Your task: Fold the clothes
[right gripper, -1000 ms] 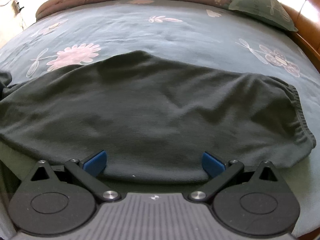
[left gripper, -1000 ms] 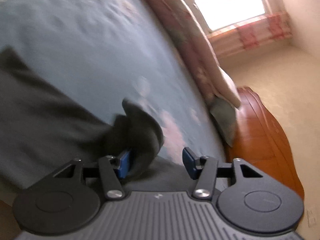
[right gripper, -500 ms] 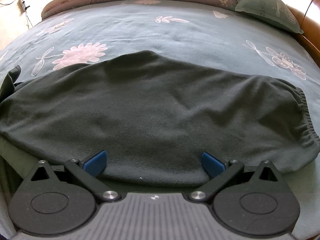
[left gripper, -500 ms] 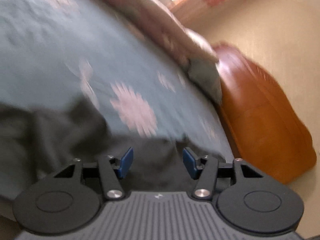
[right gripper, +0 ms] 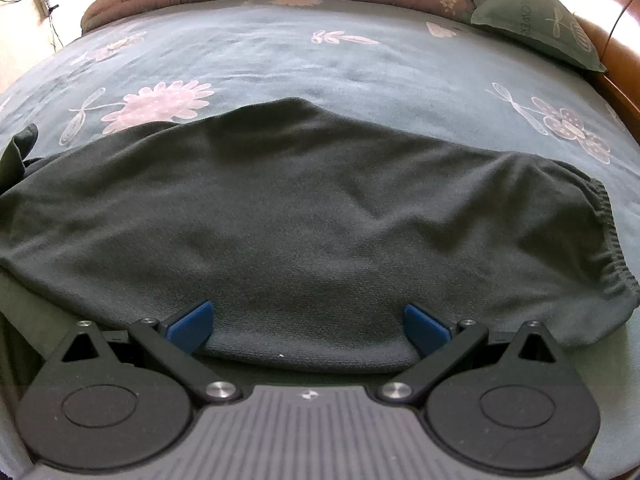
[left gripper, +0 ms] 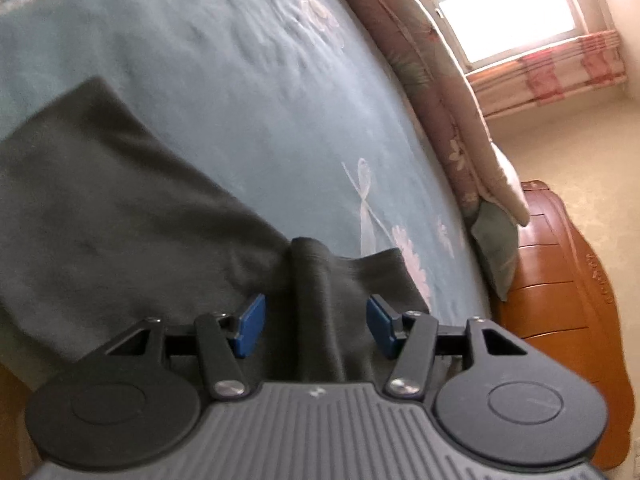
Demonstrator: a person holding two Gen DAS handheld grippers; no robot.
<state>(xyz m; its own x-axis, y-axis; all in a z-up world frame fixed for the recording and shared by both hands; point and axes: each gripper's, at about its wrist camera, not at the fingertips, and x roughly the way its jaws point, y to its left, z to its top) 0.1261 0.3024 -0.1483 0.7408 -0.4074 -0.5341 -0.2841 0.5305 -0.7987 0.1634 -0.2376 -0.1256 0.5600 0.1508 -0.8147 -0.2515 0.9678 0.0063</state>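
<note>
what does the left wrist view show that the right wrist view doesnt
Only the left wrist view shows the window, the checked curtain below it, and a raised fold of cloth between the open left tool. Only the right wrist view shows the garment's elastic waistband and the open right tool over its near edge. Both show the dark garment, the floral bedspread, the green pillow and the wooden headboard.

Matt knit garment (right gripper: 304,216); glossy wooden headboard (left gripper: 560,292).
</note>
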